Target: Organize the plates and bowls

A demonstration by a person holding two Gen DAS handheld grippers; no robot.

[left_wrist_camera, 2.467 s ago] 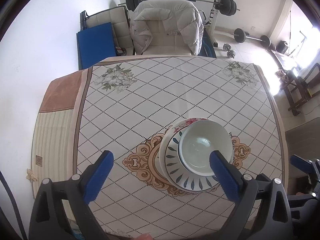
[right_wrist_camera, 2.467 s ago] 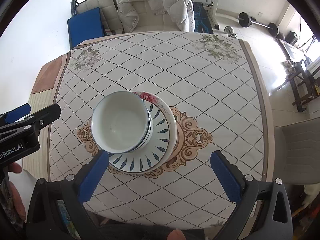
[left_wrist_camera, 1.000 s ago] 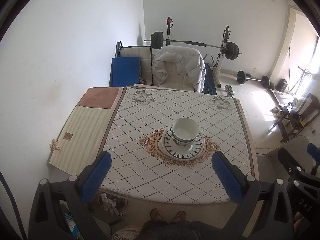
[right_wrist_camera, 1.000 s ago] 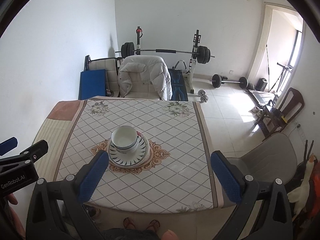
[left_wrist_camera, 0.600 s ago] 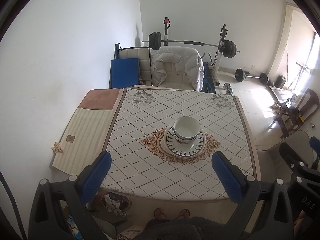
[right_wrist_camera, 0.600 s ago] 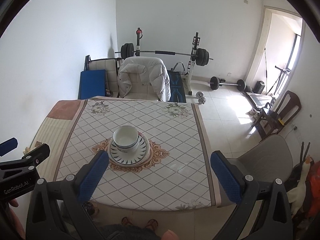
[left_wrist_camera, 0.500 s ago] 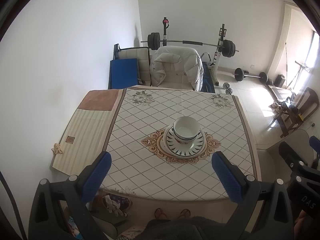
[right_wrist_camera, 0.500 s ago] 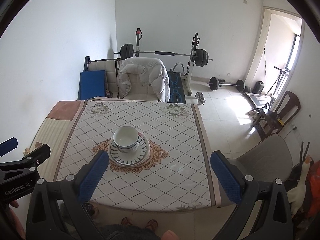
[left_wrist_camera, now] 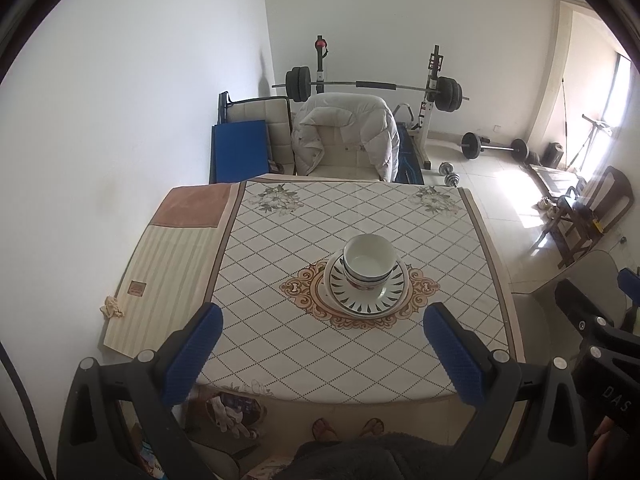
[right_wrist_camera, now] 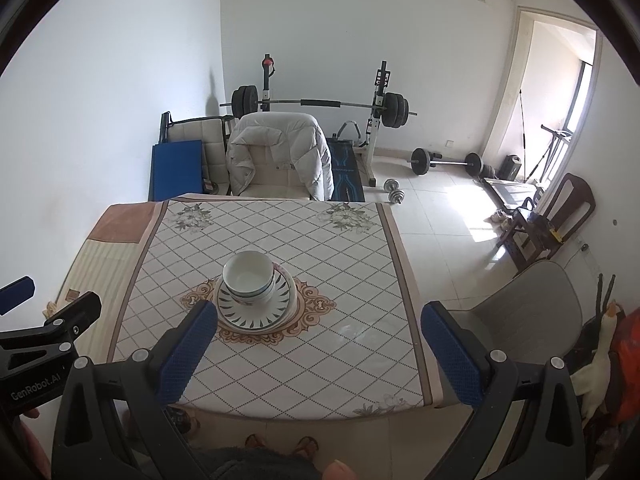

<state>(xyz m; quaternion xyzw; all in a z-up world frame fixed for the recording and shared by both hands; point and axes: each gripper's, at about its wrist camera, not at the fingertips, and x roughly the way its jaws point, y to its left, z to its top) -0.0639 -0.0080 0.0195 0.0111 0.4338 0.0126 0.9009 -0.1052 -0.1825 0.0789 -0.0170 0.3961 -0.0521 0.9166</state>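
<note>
Holding both tools back past the desk's (left_wrist_camera: pixel 280 352) near edge, I see little change from half a second ago; 2.5 seconds ago they hung low over the dishes. My left hand-held gripper (left_wrist_camera: pixel 324 354) has its fingers spread wide, gripping nothing. The stacked bowls (left_wrist_camera: pixel 370 263) sit on the stacked plates (left_wrist_camera: pixel 366 298) at the desk's centre, unmoved. My right hand-held gripper (right_wrist_camera: pixel 320 354) is likewise spread and bare, near the desk's right corner.

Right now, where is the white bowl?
In both wrist views the white bowl sits on the stacked plates at the middle of the table, over the tablecloth's ornate medallion, untouched by either gripper.
</note>
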